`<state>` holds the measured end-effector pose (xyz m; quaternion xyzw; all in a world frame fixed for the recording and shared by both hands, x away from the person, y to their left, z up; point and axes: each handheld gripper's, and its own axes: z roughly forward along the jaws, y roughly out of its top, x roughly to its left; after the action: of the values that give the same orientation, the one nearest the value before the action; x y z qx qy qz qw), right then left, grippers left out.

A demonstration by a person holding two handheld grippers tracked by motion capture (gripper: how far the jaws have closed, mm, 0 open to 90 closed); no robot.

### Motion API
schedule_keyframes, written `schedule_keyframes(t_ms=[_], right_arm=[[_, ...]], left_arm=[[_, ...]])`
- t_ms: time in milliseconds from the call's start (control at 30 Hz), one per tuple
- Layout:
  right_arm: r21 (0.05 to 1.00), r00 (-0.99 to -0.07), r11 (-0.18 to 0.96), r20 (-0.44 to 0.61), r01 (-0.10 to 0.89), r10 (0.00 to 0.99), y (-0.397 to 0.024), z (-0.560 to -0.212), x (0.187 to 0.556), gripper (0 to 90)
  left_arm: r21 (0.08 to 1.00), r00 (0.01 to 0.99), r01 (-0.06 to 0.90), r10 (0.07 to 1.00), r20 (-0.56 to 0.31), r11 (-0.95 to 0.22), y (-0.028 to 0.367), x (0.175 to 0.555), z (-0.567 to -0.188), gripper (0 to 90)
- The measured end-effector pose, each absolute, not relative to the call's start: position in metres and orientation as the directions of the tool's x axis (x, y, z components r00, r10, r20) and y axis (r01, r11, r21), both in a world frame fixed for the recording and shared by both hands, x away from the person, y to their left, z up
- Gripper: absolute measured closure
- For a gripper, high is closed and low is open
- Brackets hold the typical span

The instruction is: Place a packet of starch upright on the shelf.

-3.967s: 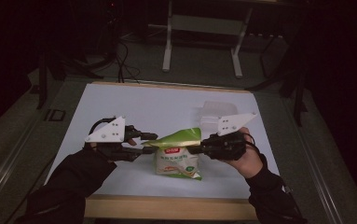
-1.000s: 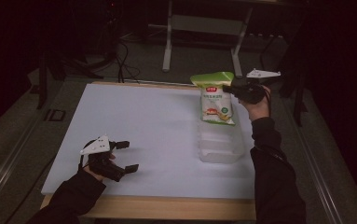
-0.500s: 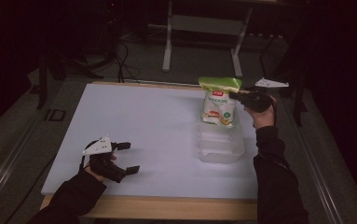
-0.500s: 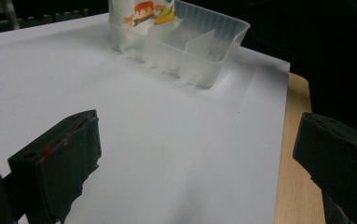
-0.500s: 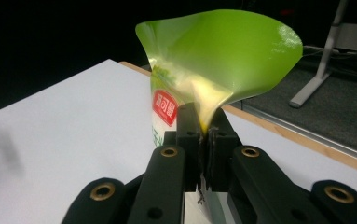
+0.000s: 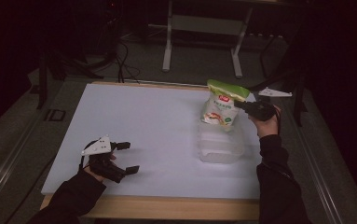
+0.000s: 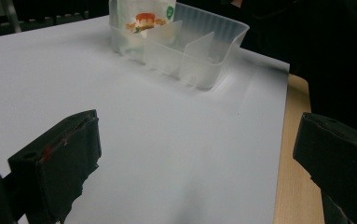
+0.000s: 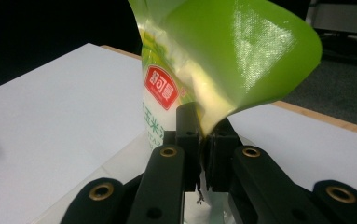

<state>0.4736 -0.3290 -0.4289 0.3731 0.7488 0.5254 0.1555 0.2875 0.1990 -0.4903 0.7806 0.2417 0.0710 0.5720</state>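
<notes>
A green and white snack bag (image 6: 221, 106) hangs upright over the far end of a clear plastic divided container (image 6: 219, 142); its lower end dips into the container's far compartment (image 7: 141, 23). My right gripper (image 6: 242, 106) is shut on the bag's upper edge (image 8: 223, 65), its jaws pinched together just under the green top. Near the table's front left, my left gripper (image 6: 126, 157) stands open above the white surface with nothing between its fingers (image 7: 59, 163).
The white tabletop (image 6: 143, 121) has a wooden front edge (image 6: 167, 207). Inside the container a divider (image 7: 199, 44) splits it into compartments. Dark floor, cables and a metal stand's legs (image 6: 202, 42) lie beyond the far edge.
Earlier both grippers held the bag at the front middle. The left let go and rests at front left. The right carried the bag to the container and keeps lowering it.
</notes>
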Motion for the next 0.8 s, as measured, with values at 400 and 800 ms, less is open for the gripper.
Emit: schedule_keyframes(t_ms=[400,800], right_arm=[[0.873,-0.622,0.224,0.11,0.434,0.775,-0.322,-0.418,0.466,50.6],[0.893,-0.564,0.147,0.135,0.426,0.815,-0.335,-0.405,0.441,13.6]], left_arm=[[0.928,0.872,0.296,0.462,-0.165,-0.228,0.199,0.288,-0.491,1.3],[0.927,0.873,0.296,0.459,-0.164,-0.232,0.198,0.287,-0.491,1.3]])
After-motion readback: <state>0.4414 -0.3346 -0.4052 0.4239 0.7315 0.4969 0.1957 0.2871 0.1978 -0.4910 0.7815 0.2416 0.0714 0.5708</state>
